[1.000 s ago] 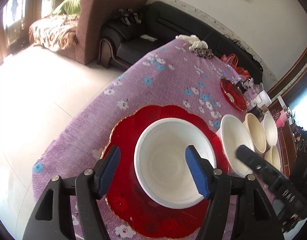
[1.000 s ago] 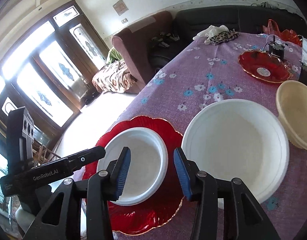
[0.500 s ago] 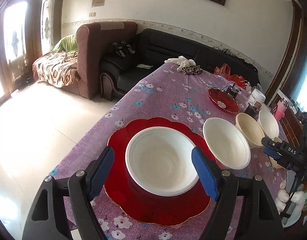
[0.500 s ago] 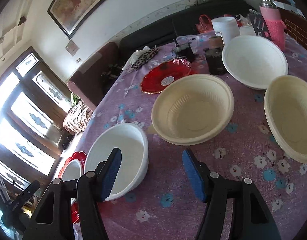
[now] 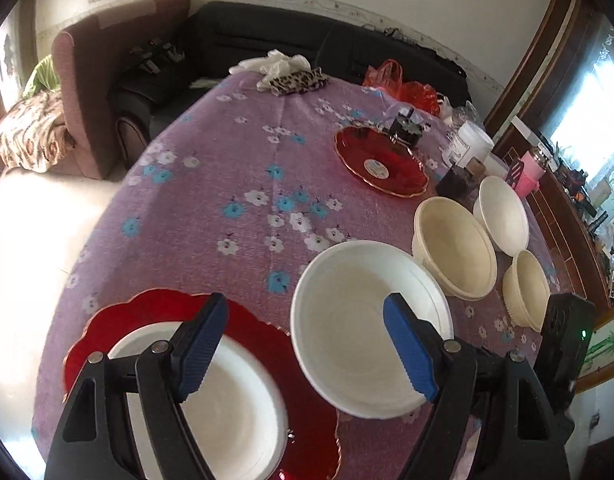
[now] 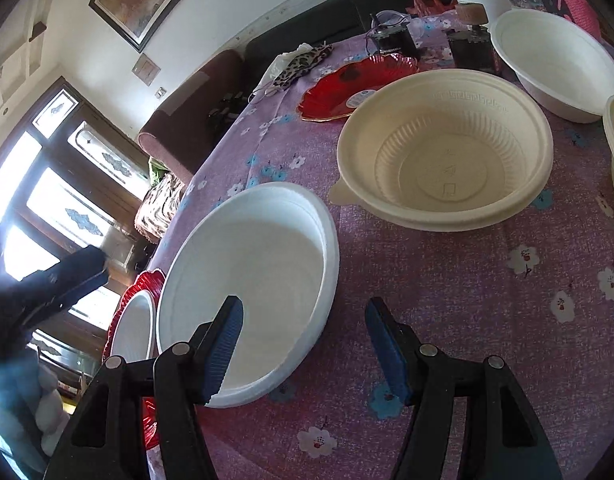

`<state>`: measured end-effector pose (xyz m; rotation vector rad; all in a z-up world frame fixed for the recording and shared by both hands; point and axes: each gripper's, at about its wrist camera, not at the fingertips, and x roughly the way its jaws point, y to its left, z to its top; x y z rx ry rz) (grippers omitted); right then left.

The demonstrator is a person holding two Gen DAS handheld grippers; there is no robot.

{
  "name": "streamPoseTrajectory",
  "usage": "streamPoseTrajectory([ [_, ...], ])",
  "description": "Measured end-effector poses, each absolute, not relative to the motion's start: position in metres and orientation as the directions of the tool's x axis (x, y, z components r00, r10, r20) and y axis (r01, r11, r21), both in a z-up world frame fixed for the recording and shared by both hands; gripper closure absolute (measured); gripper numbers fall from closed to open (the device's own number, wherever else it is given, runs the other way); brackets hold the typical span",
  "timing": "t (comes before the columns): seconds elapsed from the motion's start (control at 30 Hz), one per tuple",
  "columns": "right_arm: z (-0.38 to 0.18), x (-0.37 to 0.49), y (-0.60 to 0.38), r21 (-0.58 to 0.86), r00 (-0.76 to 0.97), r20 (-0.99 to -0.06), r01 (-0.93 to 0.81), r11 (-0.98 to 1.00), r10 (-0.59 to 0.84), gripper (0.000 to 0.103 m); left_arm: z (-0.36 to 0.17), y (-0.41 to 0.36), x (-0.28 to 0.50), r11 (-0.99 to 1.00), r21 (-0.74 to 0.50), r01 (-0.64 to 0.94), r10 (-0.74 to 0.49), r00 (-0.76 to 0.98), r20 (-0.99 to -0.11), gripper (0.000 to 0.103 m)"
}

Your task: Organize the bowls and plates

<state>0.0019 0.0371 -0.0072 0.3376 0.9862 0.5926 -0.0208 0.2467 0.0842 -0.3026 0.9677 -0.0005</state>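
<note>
**Both grippers empty above the bowl row, one white bowl already on its red plate**

The left gripper (image 5: pixel 307 344) hangs with its jaws apart and nothing between the pads; its blue fingers straddle the gap between the large red plate (image 5: pixel 307 412), which carries a white bowl (image 5: pixel 227 412), and a second white bowl (image 5: pixel 359 320) sitting just beside it on the purple floral tablecloth (image 5: pixel 235 184). The pairing suggests a sorting rule: bowl onto plate. The right gripper (image 6: pixel 303 344) is likewise spread and empty, its left finger over the second white bowl's near rim, probably lining up a rim pinch. Farther along stand a cream bowl (image 6: pixel 447 152), another white bowl (image 6: pixel 555 60) and a small red plate (image 6: pixel 355 84), all apart.

Compared with a second earlier, the left view has swung from centring the plated bowl toward the free bowl, and both sets of jaws stand wider; the right gripper has turned toward the cream bowls.
</note>
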Motion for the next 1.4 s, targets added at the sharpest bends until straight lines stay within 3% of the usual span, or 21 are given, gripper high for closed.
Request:
streamPoseTrajectory([
  [0.2,-0.015,0.003,0.046,0.497,0.405,-0.685,-0.348,0.795,0.606,0.034,0.046,0.241,0.023,0.953,-0.249,-0.172,-0.148,0.454,-0.878,0.024],
  [0.5,-0.018,0.004,0.038,0.519,0.414,-0.665,-0.34,0.784,0.621,0.034,0.034,0.232,0.03,0.965,-0.214,-0.151,-0.133,0.422,-0.897,0.024],
  [0.57,-0.017,0.004,0.038,0.505,0.429,-0.666,-0.343,0.792,0.61,0.036,0.035,0.228,0.03,0.97,-0.2,-0.137,-0.126,0.424,-0.897,0.029],
  [0.6,-0.018,0.004,0.037,0.507,0.431,-0.665,-0.339,0.792,0.61,0.039,0.036,0.225,0.029,0.974,-0.189,-0.129,-0.118,0.425,-0.897,0.04],
  [0.63,-0.019,0.004,0.036,0.512,0.427,-0.664,-0.338,0.79,0.613,0.05,0.036,0.222,0.028,0.976,-0.181,-0.119,-0.115,0.424,-0.898,0.053],
  [0.67,-0.02,0.005,0.035,0.521,0.421,-0.663,-0.334,0.785,0.619,0.062,0.037,0.22,0.027,0.978,-0.176,-0.113,-0.113,0.424,-0.898,0.058],
  [0.73,-0.022,0.005,0.034,0.526,0.418,-0.664,-0.329,0.784,0.62,0.073,0.041,0.216,0.024,0.982,-0.154,-0.11,-0.09,0.446,-0.89,0.073],
  [0.77,-0.022,0.005,0.034,0.526,0.418,-0.664,-0.329,0.784,0.62,0.074,0.043,0.215,0.022,0.983,-0.15,-0.107,-0.084,0.461,-0.884,0.074],
  [1.03,0.004,-0.014,0.027,0.517,0.496,-0.61,-0.341,0.785,0.617,0.08,0.086,0.22,-0.012,0.965,-0.242,-0.105,-0.144,0.559,-0.817,0.074],
  [1.17,0.035,-0.028,0.036,0.526,0.488,-0.579,-0.389,0.757,0.653,0.08,0.112,0.232,-0.043,0.953,-0.27,-0.138,-0.13,0.619,-0.774,0.068],
  [1.4,0.069,-0.057,0.09,0.478,0.424,-0.575,-0.521,0.708,0.7,0.08,0.131,0.288,-0.109,0.905,-0.342,-0.252,-0.072,0.703,-0.708,0.067],
])
